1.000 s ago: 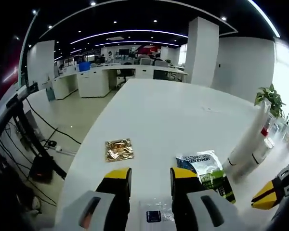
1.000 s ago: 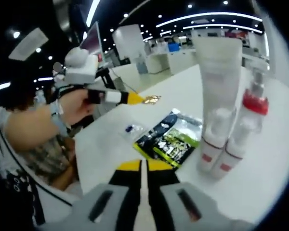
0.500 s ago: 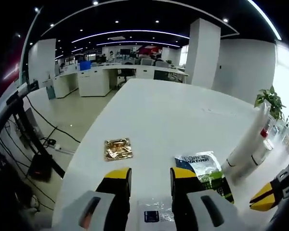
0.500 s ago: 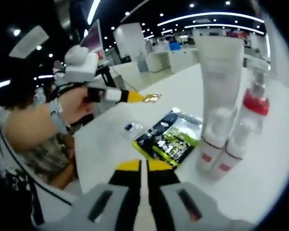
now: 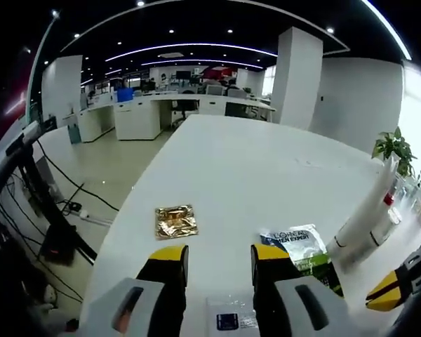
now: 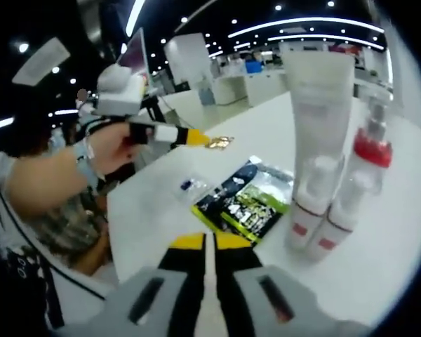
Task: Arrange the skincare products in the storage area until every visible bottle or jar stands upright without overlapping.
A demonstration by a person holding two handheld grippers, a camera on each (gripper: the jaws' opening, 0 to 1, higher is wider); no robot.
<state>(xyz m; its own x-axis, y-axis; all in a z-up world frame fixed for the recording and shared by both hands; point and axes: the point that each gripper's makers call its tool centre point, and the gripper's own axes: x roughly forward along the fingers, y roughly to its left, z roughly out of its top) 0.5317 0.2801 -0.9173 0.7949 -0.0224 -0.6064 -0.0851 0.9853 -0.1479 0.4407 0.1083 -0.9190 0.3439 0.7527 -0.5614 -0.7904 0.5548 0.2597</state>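
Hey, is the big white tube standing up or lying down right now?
Upright. The white tube stands cap-down on the table, beside the red-collared bottle.

"L'ORÉAL … EXPERT" on the dark-green sachet (image 5: 299,249)

Ahead of our left tool (image 5: 212,263) the white table (image 5: 252,161) runs bare and open, with a gold foil sachet (image 5: 175,221) just ahead on its left and a dark-and-green sachet (image 5: 302,249) just beside its right jaw. Ahead of our right tool (image 6: 210,246), that dark-and-green sachet lies flat in the path; a tall white tube (image 6: 314,140) and a red-collared bottle (image 6: 354,186) stand upright, close together, ahead on its right.
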